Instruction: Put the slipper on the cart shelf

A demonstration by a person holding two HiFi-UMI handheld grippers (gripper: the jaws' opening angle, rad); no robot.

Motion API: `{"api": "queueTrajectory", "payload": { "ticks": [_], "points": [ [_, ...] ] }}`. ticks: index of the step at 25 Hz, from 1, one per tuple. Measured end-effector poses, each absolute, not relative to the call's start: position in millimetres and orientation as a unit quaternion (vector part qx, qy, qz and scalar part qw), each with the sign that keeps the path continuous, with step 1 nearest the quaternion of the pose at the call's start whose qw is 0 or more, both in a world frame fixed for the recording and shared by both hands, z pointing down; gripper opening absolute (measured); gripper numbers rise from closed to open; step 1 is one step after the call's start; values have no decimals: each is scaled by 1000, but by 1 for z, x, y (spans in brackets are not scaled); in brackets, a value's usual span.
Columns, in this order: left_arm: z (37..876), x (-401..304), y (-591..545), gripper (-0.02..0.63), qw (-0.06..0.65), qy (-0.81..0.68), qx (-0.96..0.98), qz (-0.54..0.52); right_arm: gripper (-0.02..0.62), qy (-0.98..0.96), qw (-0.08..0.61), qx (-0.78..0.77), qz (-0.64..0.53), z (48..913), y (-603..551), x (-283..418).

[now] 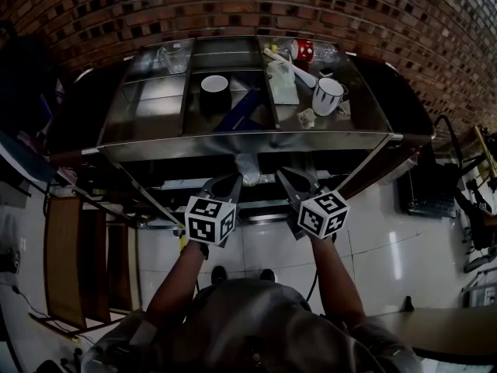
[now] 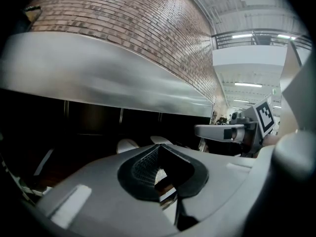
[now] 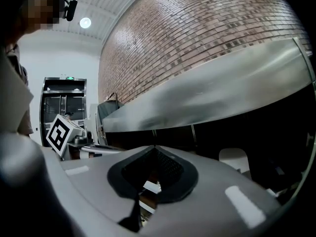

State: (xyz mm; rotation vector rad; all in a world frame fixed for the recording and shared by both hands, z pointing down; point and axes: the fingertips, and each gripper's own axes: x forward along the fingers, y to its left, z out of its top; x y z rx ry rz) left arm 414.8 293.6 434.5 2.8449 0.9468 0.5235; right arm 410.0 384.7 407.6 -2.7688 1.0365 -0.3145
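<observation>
One slipper (image 1: 248, 169) near left gripper (image 1: 231, 180) (jaws together)

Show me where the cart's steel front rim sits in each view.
Head view: the steel front rim runs straight across the centre of the picture.
Left gripper view: it is a broad, blurred band sloping down from upper left to right.
Right gripper view: a band rising from centre-left to the right edge.
Shared landmark: the brick wall behind it.

Head view looks steeply down onto the cart (image 1: 248, 140); both gripper views face its front rim (image 2: 98, 83) from close below.
</observation>
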Motion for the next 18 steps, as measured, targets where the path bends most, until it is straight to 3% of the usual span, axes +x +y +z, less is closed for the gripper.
{"api": "queueTrajectory", "payload": {
  "ticks": [18],
  "points": [
    [437, 417, 296, 8, 49, 318, 930, 177, 0, 353, 87, -926, -100, 400, 381, 411]
  ]
}}
